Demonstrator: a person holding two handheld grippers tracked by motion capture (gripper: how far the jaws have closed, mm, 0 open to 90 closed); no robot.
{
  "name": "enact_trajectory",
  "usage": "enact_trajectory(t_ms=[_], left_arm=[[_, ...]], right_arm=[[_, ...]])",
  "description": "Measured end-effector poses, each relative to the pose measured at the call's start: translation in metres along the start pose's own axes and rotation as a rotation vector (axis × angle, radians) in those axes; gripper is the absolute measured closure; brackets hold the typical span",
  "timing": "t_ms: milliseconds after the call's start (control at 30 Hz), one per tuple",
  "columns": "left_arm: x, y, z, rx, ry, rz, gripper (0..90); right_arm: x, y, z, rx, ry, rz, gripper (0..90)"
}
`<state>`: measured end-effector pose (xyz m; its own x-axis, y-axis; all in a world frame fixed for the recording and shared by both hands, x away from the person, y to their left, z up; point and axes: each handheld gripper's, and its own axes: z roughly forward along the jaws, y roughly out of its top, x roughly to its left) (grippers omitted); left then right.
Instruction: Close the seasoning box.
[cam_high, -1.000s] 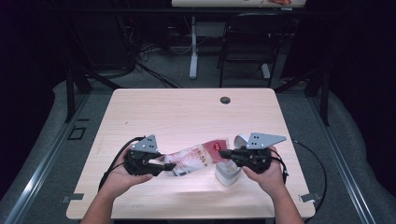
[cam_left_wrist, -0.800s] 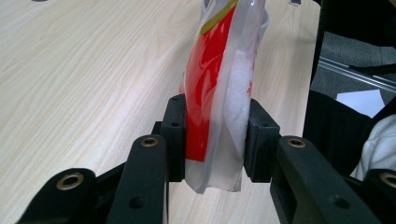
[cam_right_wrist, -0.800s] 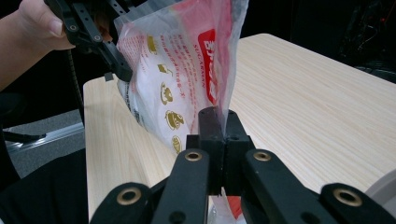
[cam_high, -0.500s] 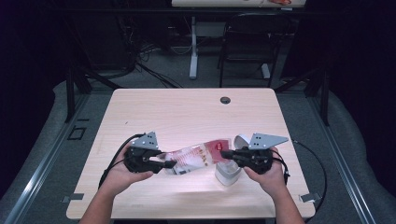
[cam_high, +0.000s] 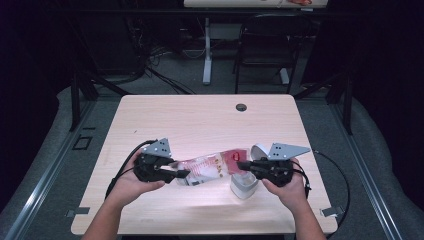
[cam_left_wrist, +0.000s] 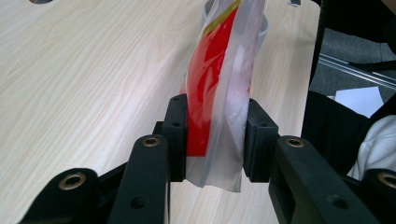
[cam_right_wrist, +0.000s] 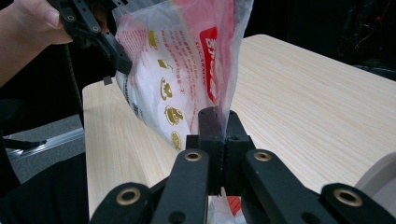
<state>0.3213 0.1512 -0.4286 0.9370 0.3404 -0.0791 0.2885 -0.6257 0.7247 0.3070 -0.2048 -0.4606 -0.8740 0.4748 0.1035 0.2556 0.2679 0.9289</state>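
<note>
Nearest to us, we are seeing the person's two forearms entering from the bottom of the high view, each hand wrapped around a gripper and both grippers pointing inward toward one another.

The left gripper (cam_high: 181, 174) is gripping the lower end of a plastic bag (cam_high: 210, 168); in the left gripper view its pads (cam_left_wrist: 256, 140) are pressing on either side of the bag (cam_left_wrist: 219, 93), whose bulk is keeping them fairly wide apart.

The right gripper (cam_high: 240, 164) is clamped tight on the other end, a thin edge of the film; in the right gripper view its jaws are meeting on the bag (cam_right_wrist: 187, 70) with almost no gap.

The bag, clear with red print and a pale filling, is hanging stretched between the two grippers just above the table (cam_high: 200, 120), directly in front of the person. Just beside the right gripper a small white container (cam_high: 244, 185) is standing on the table, with what may be its lid (cam_high: 258, 150) behind; we cannot tell for certain.

We are judging the step in hand to be holding the bag taut by both ends, probably to open it or to tip its filling into the container. The next move is calling for a firm right-hand pinch while the left hand is raising or tilting its end, so that the film is not slipping free.

Farther off, a chair (cam_high: 260, 50) is standing behind the table.
</note>
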Motion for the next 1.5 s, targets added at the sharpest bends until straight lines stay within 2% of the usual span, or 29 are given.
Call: enact_trajectory(t_ms=[1500], left_arm=[[-0.006,0.042,-0.008,0.123,0.032,0.074,69.1]], right_arm=[[-0.003,-0.006,-0.006,0.006,-0.021,0.019,88.8]])
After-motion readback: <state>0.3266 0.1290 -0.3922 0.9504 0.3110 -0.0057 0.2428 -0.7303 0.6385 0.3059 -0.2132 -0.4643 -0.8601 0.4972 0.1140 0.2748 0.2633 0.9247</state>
